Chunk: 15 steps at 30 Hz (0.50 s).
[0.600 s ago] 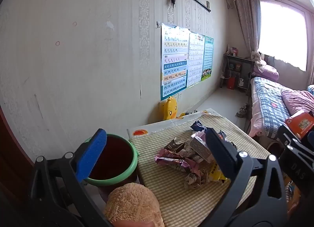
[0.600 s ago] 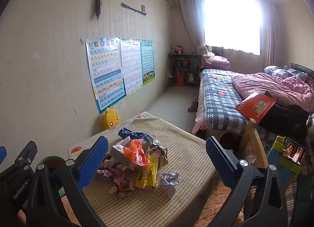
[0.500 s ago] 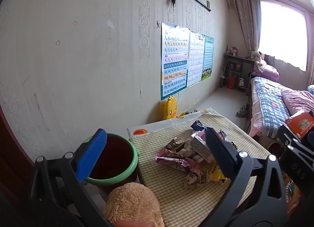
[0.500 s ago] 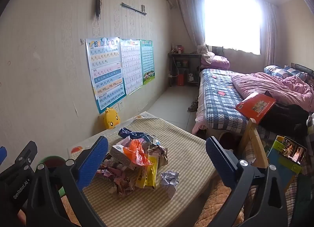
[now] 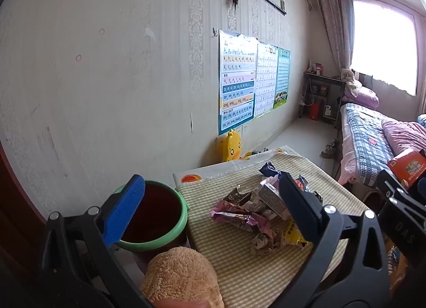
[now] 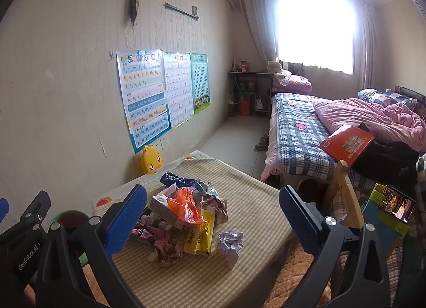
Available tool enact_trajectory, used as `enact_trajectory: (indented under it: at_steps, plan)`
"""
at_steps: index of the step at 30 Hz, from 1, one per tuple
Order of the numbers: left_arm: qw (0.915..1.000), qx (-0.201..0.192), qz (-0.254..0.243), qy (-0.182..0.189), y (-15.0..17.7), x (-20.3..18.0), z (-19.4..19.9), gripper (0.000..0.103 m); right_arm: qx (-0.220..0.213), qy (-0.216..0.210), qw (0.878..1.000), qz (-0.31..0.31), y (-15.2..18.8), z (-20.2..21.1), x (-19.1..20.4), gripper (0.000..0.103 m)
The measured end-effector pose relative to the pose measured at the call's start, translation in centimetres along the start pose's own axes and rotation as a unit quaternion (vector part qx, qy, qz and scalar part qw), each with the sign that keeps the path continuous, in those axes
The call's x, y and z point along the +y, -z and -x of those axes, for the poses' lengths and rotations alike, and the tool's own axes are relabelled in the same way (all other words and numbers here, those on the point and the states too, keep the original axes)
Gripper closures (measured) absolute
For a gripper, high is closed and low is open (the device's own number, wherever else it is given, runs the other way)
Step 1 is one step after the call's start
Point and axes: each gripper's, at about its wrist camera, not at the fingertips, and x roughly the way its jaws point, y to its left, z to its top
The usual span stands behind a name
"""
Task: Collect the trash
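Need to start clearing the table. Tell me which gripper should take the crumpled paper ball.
Right gripper, probably: open, and the paper ball lies apart from the pile between its fingers. Left gripper faces the bin.

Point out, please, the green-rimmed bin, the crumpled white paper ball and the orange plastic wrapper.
green-rimmed bin (image 5: 179,224): left wrist view, on the right part of its green rim.
crumpled white paper ball (image 6: 230,242): right wrist view, on its middle.
orange plastic wrapper (image 6: 186,205): right wrist view, on its middle, atop the pile.
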Motion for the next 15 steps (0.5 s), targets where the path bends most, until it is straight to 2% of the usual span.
enact_trajectory:
  at_steps: [15]
  plan:
    - [1.0000,0.004,0.001,0.000,0.15,-0.03,-0.18,0.004,0.000,0.001,1.000,0.000,0.08,-0.01,0.04,0.008]
